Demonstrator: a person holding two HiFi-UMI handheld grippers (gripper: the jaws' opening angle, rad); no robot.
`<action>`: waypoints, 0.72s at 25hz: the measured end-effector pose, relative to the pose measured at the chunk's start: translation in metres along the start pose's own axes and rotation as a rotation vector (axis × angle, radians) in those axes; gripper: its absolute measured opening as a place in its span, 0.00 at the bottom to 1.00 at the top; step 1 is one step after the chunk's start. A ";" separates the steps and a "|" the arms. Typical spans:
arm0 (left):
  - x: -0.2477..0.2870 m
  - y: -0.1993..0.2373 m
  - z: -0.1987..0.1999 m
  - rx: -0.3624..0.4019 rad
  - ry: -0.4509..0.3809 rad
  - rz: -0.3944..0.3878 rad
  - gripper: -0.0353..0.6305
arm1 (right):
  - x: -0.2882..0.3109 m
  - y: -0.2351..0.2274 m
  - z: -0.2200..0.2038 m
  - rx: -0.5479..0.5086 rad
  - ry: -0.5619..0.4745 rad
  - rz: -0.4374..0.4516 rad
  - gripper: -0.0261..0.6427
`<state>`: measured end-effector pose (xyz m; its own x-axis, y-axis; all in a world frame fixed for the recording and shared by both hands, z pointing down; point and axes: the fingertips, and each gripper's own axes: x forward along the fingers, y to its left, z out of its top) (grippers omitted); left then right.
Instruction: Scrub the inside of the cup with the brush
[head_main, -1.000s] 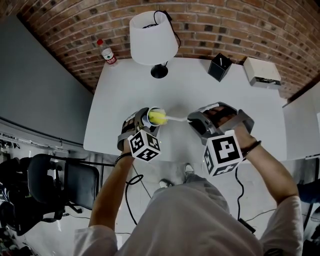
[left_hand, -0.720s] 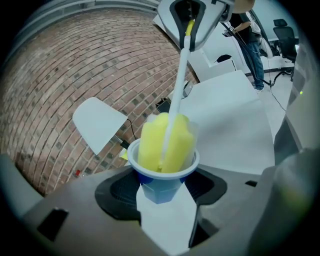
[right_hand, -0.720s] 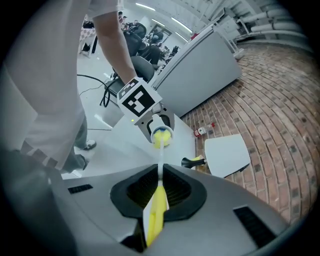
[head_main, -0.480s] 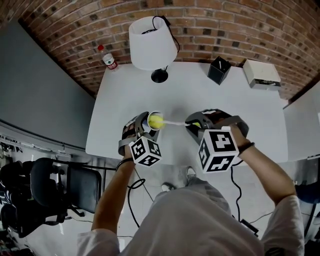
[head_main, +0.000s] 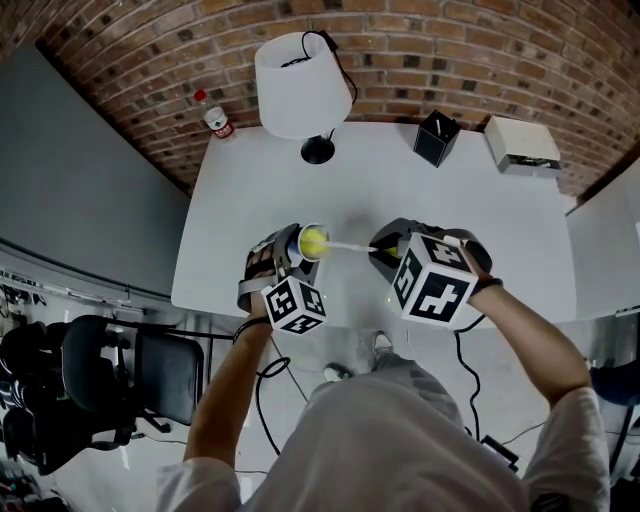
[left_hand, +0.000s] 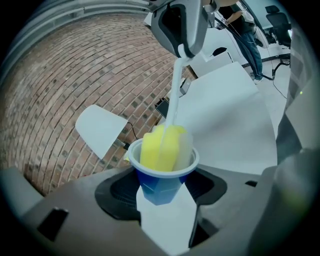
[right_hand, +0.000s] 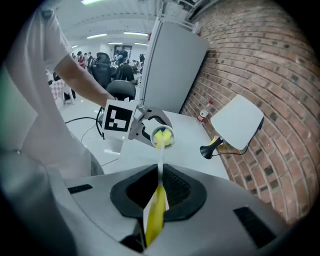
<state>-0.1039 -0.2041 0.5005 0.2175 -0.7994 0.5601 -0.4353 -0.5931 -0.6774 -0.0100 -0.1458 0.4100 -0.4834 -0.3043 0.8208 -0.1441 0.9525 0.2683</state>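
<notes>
Clamping with the jaws of the left gripper (left_hand: 162, 212) on the lower wall of a small blue cup (left_hand: 160, 181) with a white rim, gripping low to leave the whole mouth free. Presenting that mouth tipped sideways toward the other hand, probably to give the tool a straight way in. Pinching with the jaws of the right gripper (right_hand: 156, 197) on the yellow grip end of a sponge brush (right_hand: 155, 220), far back along it, leaving the thin white stem bridging the gap between the two grippers. Lodging the yellow sponge head (left_hand: 161, 146) in the cup, filling nearly all of the opening and touching the inner wall, with its upper part showing above the rim. Holding both things in front of the body over the near part of the white worktop (head_main: 420, 190), seemingly lifted off it rather than resting, likely for freedom to twist cup and brush against each other. Working well apart from the table lamp (head_main: 300, 80), the plastic bottle (head_main: 214, 112) and the black box (head_main: 437, 135) at the far side, avoiding any knock. Judging the scrubbing as under way, with no view showing the head reaching the bottom. Needing next, by the look of it, a deeper push and a turning of the stem, while guarding against squeezing the thin cup out of shape or bending the slender stem.
</notes>
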 end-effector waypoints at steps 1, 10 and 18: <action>0.000 -0.001 0.000 0.001 -0.001 0.003 0.48 | 0.000 0.001 0.000 0.032 -0.005 0.016 0.08; -0.004 0.004 0.003 0.009 -0.021 0.049 0.48 | 0.002 0.002 -0.003 0.364 -0.070 0.173 0.08; -0.009 0.008 0.005 0.031 -0.031 0.092 0.48 | 0.001 0.004 -0.004 0.677 -0.158 0.333 0.09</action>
<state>-0.1048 -0.2021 0.4879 0.2051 -0.8530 0.4800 -0.4275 -0.5192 -0.7401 -0.0080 -0.1426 0.4139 -0.7044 -0.0433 0.7085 -0.4415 0.8082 -0.3896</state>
